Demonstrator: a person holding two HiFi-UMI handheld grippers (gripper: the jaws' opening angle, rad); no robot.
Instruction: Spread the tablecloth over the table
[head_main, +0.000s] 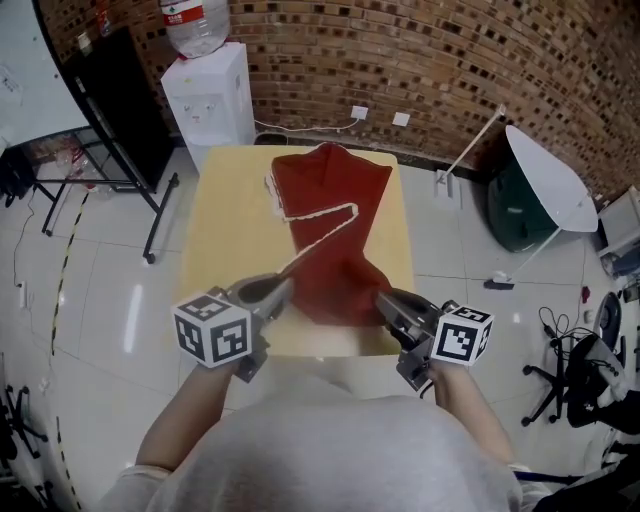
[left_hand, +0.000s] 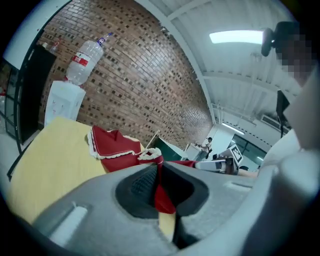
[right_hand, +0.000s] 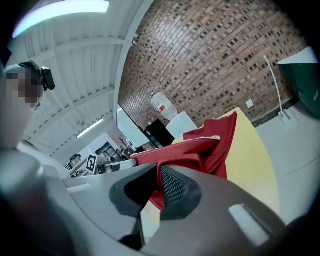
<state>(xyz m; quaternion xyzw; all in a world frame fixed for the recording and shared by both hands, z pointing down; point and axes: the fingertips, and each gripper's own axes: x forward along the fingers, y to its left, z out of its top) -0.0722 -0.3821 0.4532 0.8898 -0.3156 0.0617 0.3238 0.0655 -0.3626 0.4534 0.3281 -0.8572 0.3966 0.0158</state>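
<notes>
The left claw (head_main: 284, 287) is closed on the near edge of the red tablecloth (head_main: 335, 225), and the right claw (head_main: 386, 300) is closed on it likewise. The rest is bunched along the middle of the yellow bench (head_main: 225, 235). Only thin edges are gripped, so 1 could be lost under a hard tug, or the cloth dragged askew by uneven pulls.

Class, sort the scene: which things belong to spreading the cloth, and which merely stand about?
In the job: red tablecloth with white trim, yellow rectangular table, left gripper and right gripper, each shut on the tablecloth.

Standing about: white water dispenser, tipped white-topped table, black office chair, black panel on a stand.
</notes>
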